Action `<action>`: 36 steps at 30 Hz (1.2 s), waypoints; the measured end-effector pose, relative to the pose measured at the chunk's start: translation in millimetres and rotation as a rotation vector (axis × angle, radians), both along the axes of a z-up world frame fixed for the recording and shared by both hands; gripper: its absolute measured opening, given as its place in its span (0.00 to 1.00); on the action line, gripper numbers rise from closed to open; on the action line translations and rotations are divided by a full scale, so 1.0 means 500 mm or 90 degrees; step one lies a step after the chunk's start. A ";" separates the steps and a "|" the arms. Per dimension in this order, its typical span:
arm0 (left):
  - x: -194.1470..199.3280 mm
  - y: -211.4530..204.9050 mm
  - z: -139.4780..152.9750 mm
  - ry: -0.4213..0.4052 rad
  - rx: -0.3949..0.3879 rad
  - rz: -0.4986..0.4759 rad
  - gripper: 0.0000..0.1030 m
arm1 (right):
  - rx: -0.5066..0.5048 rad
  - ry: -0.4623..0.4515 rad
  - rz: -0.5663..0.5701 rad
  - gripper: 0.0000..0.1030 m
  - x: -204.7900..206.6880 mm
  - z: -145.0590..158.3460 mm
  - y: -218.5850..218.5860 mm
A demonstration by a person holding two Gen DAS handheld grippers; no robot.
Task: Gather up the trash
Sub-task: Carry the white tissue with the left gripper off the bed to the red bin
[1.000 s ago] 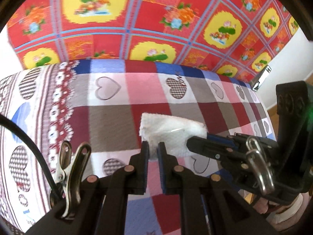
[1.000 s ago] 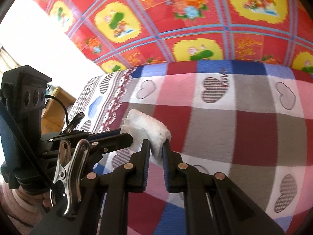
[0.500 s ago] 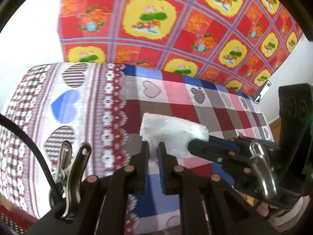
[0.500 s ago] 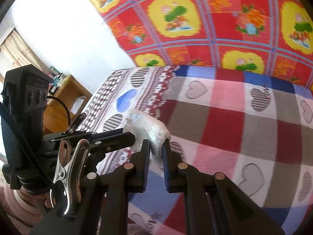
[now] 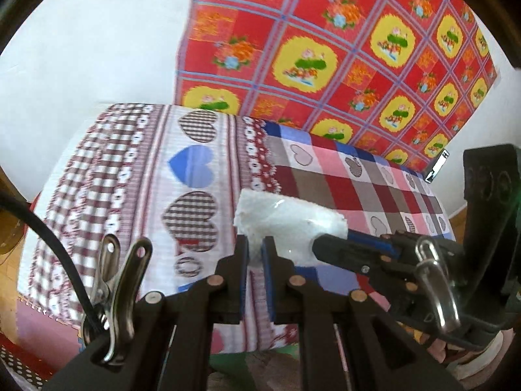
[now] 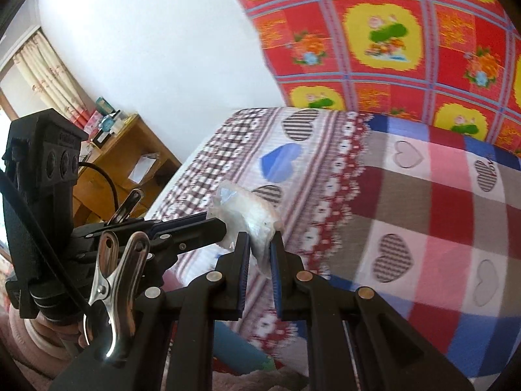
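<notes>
White wad, lower edge claw-hidden

Both grippers are held tilted downward, close together. The left gripper is clamped tight, the right gripper pinched nearly closed, its tips angled in across the left one's.

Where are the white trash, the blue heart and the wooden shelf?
trash [image 5: 280,220]: left wrist view, its middle.
blue heart [image 5: 192,166]: left wrist view, its centre.
wooden shelf [image 6: 130,153]: right wrist view, its side panel.
</notes>
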State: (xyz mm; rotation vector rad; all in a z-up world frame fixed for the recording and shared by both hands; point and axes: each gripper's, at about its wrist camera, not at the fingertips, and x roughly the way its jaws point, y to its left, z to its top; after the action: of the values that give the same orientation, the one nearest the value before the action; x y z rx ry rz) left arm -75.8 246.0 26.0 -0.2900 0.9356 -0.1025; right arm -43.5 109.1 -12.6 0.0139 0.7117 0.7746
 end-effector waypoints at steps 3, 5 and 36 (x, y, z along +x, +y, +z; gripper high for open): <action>-0.029 0.043 0.006 -0.007 0.002 0.007 0.09 | 0.000 -0.007 0.006 0.13 -0.022 0.002 0.041; -0.044 0.067 0.008 -0.010 0.007 0.012 0.09 | -0.003 -0.013 0.010 0.13 -0.036 0.001 0.070; -0.079 0.544 -0.018 0.005 0.024 0.338 0.09 | -0.096 -0.047 0.323 0.13 0.088 0.036 0.636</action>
State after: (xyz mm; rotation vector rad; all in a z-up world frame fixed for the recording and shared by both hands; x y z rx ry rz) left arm -115.1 518.3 17.1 -0.4951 0.8412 0.4036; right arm 0.5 426.8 5.5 -0.3415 0.7097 1.1960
